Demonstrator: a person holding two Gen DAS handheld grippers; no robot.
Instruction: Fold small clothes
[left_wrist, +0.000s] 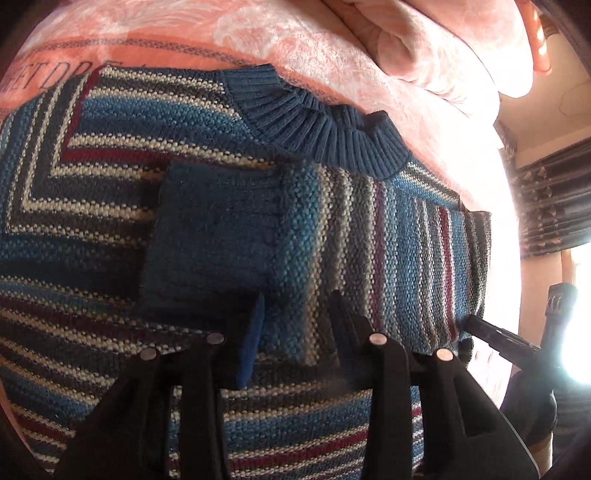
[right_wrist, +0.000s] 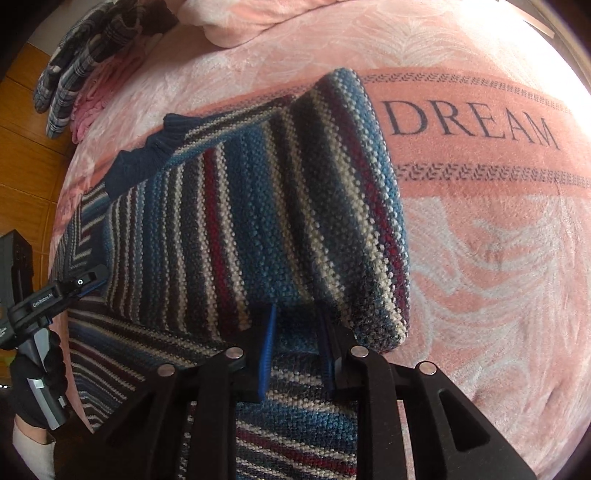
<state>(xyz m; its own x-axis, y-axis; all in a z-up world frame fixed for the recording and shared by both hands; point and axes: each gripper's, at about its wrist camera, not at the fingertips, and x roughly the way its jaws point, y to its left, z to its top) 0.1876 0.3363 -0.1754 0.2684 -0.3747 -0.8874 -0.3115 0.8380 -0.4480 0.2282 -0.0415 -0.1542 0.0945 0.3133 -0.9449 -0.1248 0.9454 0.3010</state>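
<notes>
Sweater (right_wrist: 266, 206) sleeves folded in; both grippers (left_wrist: 295, 332) (right_wrist: 299, 343) open, gripping nothing: far fold can spring back.

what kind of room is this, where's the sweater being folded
Most likely a bedroom. The striped sweater lies on a pink plush blanket printed with the word DREAM, with more bedding bunched up behind. A wooden floor shows past the edge, and a patterned curtain hangs by a bright window.
</notes>
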